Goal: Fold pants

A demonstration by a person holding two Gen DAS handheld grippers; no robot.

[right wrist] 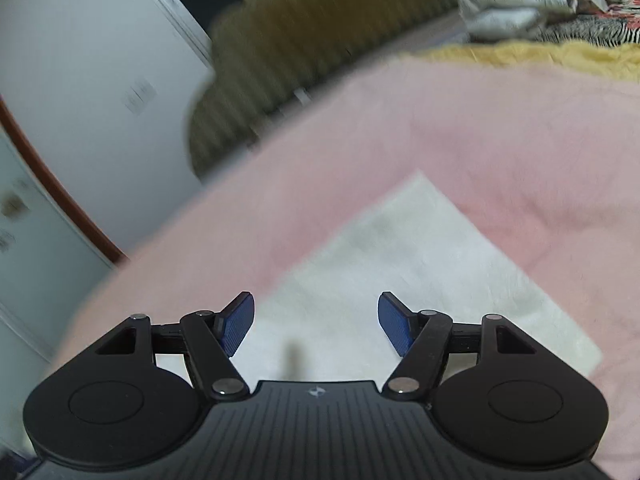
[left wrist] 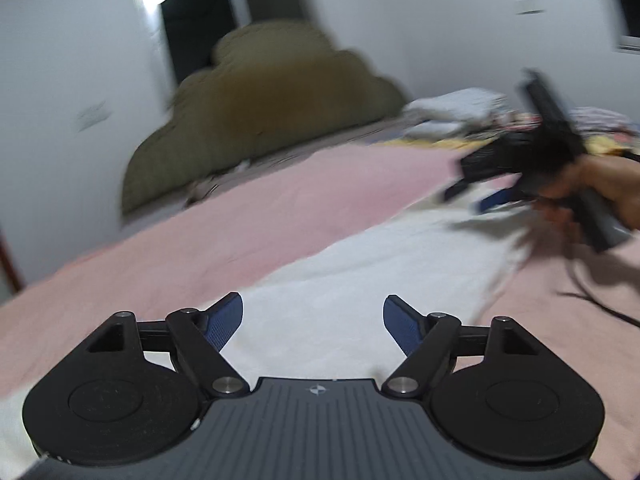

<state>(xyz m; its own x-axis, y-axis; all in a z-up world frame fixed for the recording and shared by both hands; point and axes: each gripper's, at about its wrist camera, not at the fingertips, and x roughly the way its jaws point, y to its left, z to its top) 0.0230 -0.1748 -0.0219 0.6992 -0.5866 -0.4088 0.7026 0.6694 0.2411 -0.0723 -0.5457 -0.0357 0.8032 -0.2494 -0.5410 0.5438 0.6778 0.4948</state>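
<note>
The white pants lie flat as a long strip on the pink blanket. My left gripper hovers open over their near end, with only cloth showing between the blue pads. At the strip's far right end a hand holds my right gripper, blurred, jaws apart just above the cloth. In the right wrist view the pants show a squared corner on the pink blanket, and my right gripper stands open above them, holding nothing.
An olive cloud-shaped headboard cushion leans on the white wall. Folded light bedding, patterned cloth and a yellow blanket lie at the bed's far side. A dark cable trails over the blanket at right. A door frame stands left.
</note>
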